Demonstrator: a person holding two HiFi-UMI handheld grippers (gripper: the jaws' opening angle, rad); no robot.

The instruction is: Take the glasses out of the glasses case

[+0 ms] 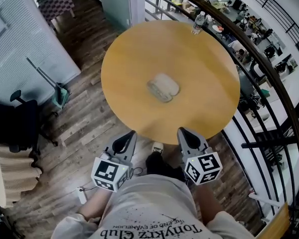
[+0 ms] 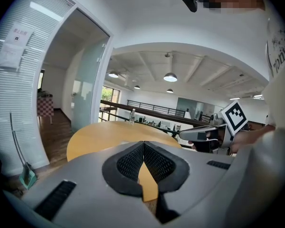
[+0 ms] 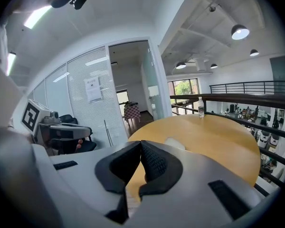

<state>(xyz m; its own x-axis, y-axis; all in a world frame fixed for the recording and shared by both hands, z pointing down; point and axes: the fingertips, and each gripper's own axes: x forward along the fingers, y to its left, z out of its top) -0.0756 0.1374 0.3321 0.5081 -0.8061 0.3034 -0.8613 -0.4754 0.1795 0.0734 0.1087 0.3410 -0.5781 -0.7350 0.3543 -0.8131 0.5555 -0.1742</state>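
— What's the setting?

— A round wooden desk [image 1: 134, 54] stands on a plank floor [image 1: 84, 121], next to a curved black railing [image 1: 271, 78].

— And the glasses case?

— The glasses case [image 1: 163, 87] is pale grey and rounded. It lies near the middle of the desk and looks shut, with nothing touching it.

— How does it sit relative to the fingers?

— It is well apart from both pairs. The left gripper [image 1: 131, 133] and the right gripper [image 1: 182, 131] hover at the near edge of the desk, just in front of the person's body. Both point inward, with the case ahead of them and roughly between their two lines. In the right gripper view, the case shows as a pale lump just beyond the tips, a little to their right.

— Are the fingers clenched or released?

— They are clenched on both. The left gripper's fingers [image 2: 128, 164] meet at their tips with only bare desk showing through the gap beneath. The right gripper's fingers [image 3: 154, 164] also meet and grasp nothing.

— What lies farther out?

— A water bottle [image 1: 198, 23] stands upright at the far rim of the desk by the railing. A black office chair [image 1: 17, 121] sits on the floor off to the left.
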